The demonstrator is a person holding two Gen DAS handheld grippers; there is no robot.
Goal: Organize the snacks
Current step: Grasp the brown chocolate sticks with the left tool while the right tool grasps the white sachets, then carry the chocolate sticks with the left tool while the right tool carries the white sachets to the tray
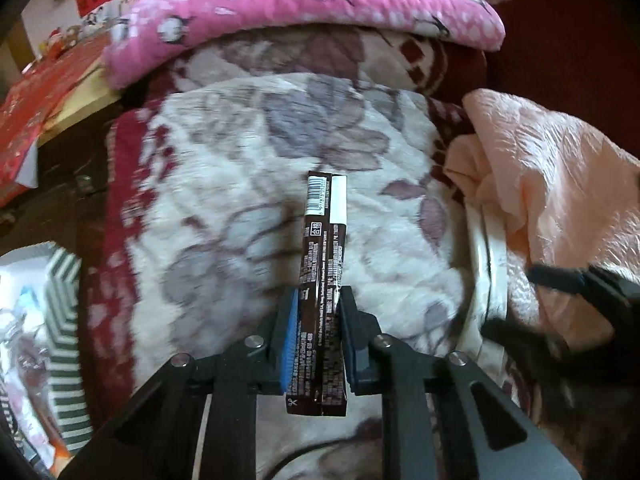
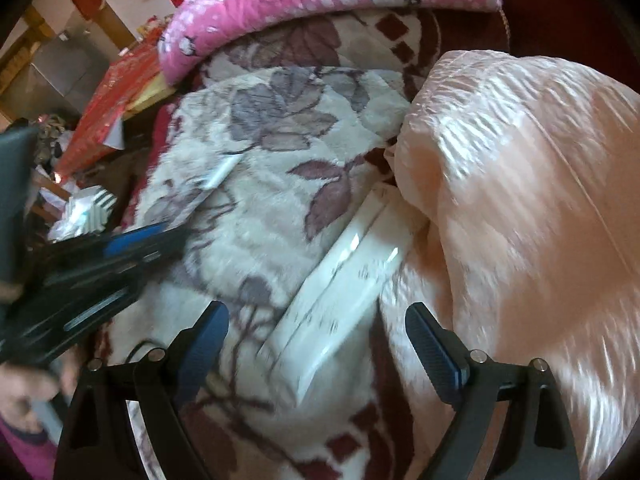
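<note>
My left gripper [image 1: 318, 300] is shut on a long dark brown snack packet [image 1: 324, 264] with a barcode and a white end, held upright above the floral blanket [image 1: 224, 184]. My right gripper [image 2: 316, 320] is open and empty, hovering over a white box [image 2: 344, 280] that lies tilted on the blanket beside the peach quilt. The white box also shows in the left wrist view [image 1: 490, 264], at the right. A striped box with snack packets [image 1: 60, 320] sits at the lower left; in the right wrist view it [image 2: 90, 208] is far left.
A peach satin quilt [image 2: 520, 200] is heaped on the right. A pink patterned pillow [image 1: 300, 8] lies at the far end. A table with a red cloth [image 1: 40, 100] stands at the far left. The left gripper crosses the right wrist view [image 2: 100, 264].
</note>
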